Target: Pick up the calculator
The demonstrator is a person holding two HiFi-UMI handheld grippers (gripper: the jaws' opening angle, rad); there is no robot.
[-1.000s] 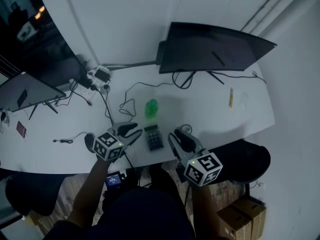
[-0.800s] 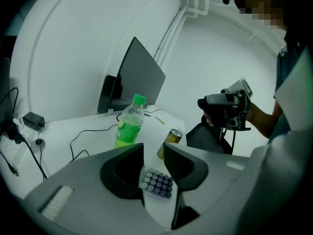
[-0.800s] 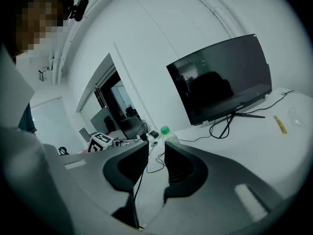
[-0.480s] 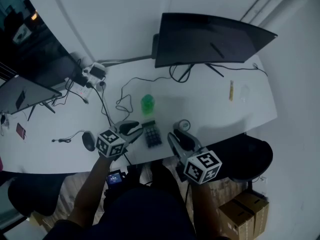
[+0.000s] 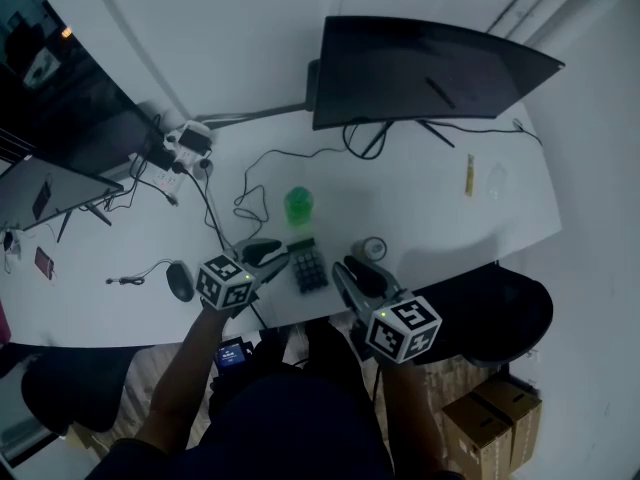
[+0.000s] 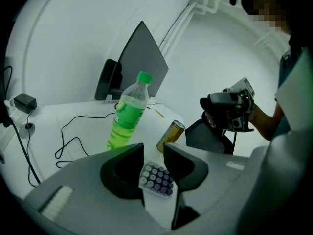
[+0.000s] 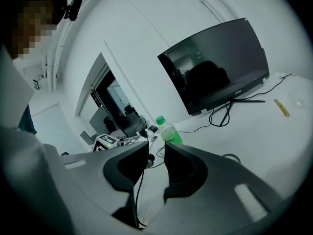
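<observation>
While my left gripper (image 6: 153, 154) hangs low over the near edge of the tabletop (image 5: 420, 208), its jaws stand a little apart and grasp nothing. Through the gap I see the calculator (image 6: 156, 178) lying flat just beyond the tips, keys up, not touched as far as I can tell. My right gripper (image 7: 156, 153) is likewise unclenched and empty; only a cable and bare tabletop show between its jaws.

In the head view the calculator (image 5: 309, 266) sits near the front edge, between the left gripper (image 5: 275, 258) and the right gripper (image 5: 358, 270), closer to the left one. A green bottle (image 5: 298, 206) stands just behind it and a can (image 5: 374, 249) stands to its right, near the right gripper's tips.

I judge the task barely begun: the approach looks nearly made, but the grasp and the lift are both left. The left jaws look narrow for the calculator's width, so I'd expect to spread them or take it by an edge, then close and raise it clear of the bottle and can.
</observation>
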